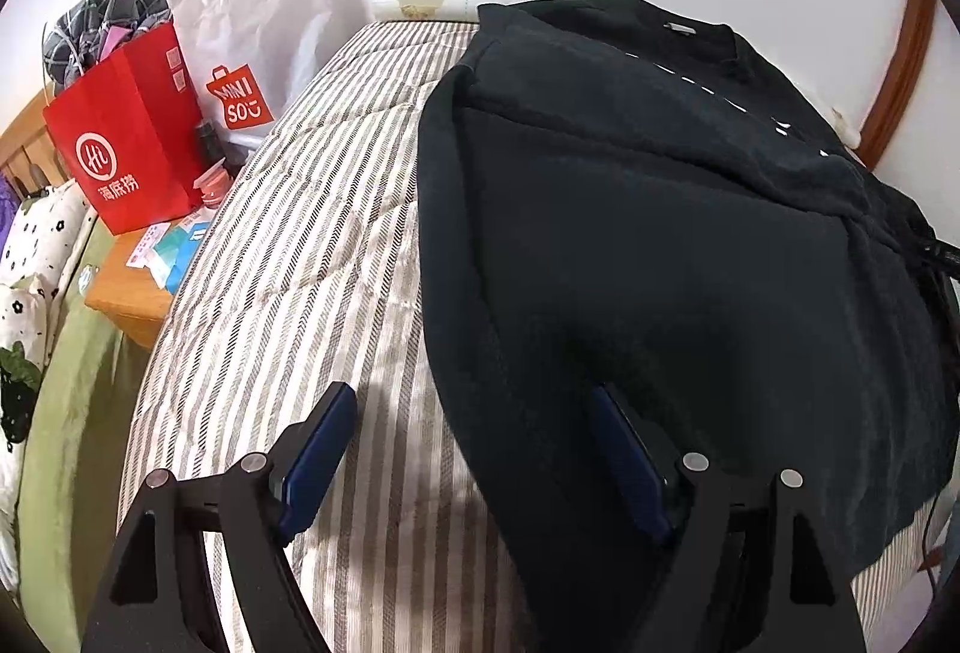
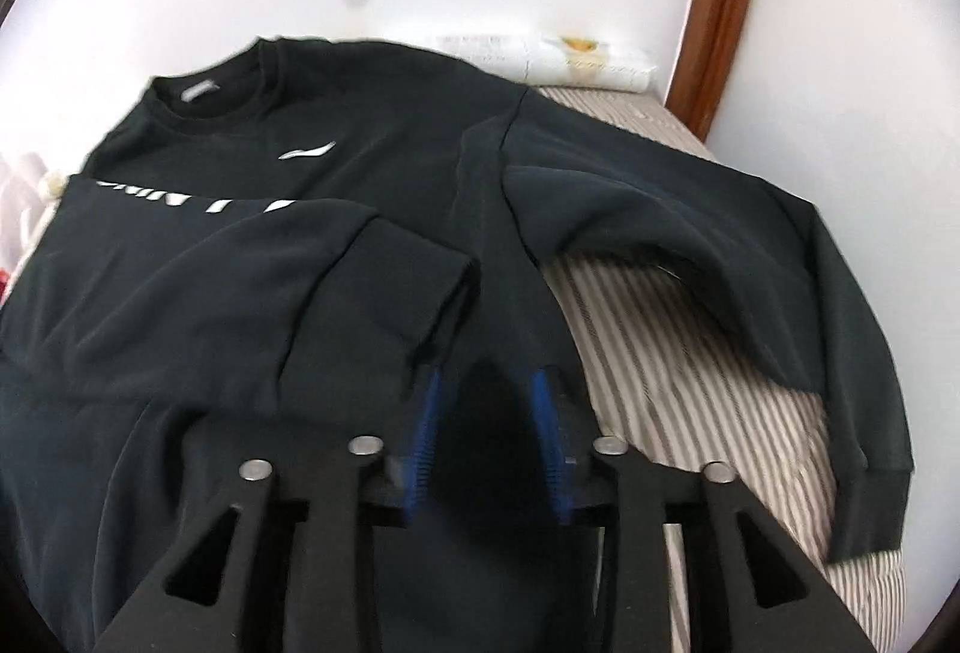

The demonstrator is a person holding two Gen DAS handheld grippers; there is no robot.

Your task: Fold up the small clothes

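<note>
The left gripper [image 1: 468,449] is built of matte black arms shaped like open triangles, each with a cut-out window near its base. Round silver pins [image 1: 696,461] sit at the joints, two on each side. Flat blue pads [image 1: 315,464] line the inner faces of the fingers. The right gripper [image 2: 489,413] has the same black triangular arms, silver pins [image 2: 367,444] and ribbed blue pads [image 2: 427,431].

Black sweatshirt [image 2: 372,137] fills frame's left and centre on striped bedding [image 2: 678,353]; right gripper [image 2: 487,389] parted at bottom centre.
</note>
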